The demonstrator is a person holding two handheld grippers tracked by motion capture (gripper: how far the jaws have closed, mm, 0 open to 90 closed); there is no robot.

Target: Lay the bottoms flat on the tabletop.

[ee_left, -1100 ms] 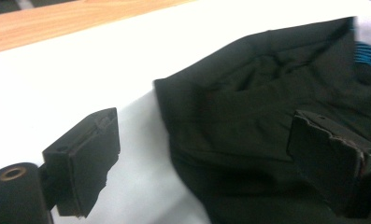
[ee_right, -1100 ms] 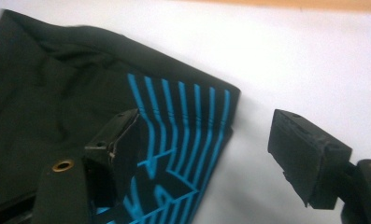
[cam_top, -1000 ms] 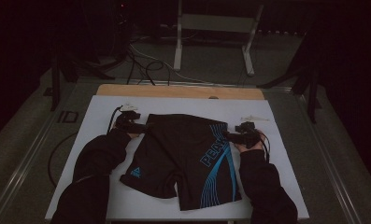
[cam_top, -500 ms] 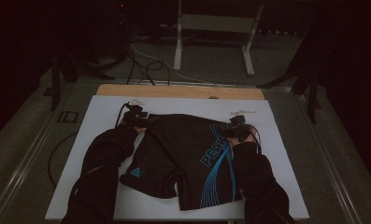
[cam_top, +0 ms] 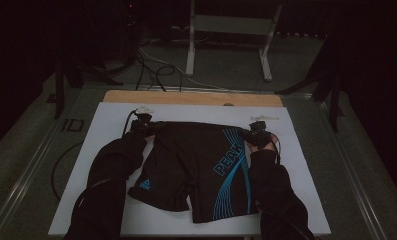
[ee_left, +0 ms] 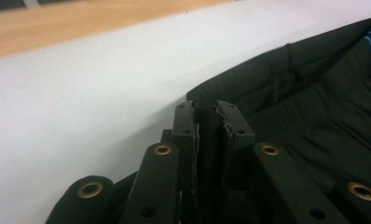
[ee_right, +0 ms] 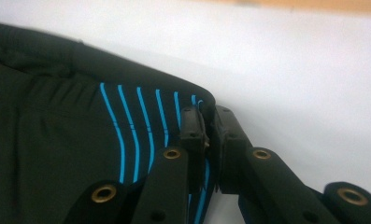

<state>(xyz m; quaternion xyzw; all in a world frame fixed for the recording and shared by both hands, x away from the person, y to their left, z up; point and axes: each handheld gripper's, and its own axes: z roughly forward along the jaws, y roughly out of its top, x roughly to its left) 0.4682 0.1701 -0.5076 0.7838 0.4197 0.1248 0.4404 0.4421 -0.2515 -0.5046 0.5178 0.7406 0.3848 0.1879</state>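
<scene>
My left gripper (ee_left: 206,121) and right gripper (ee_right: 206,126) have just been closing; both now pinch the shorts (cam_top: 196,165) by their top corners. A thin pinch could slip if I lift quickly.

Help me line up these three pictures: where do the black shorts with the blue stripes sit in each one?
High view: shorts lie mid-sheet, waistband far, between both grippers.
Left gripper view: right half, a waistband corner pinched in the jaws.
Right gripper view: left half, the striped corner pinched in the jaws.
Shared landmark: white sheet under them, with the wooden edge beyond.

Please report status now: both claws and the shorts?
Left claw and right claw just closed, each pinching a waistband corner. Black shorts flat on white board. Nothing in the way.
</scene>
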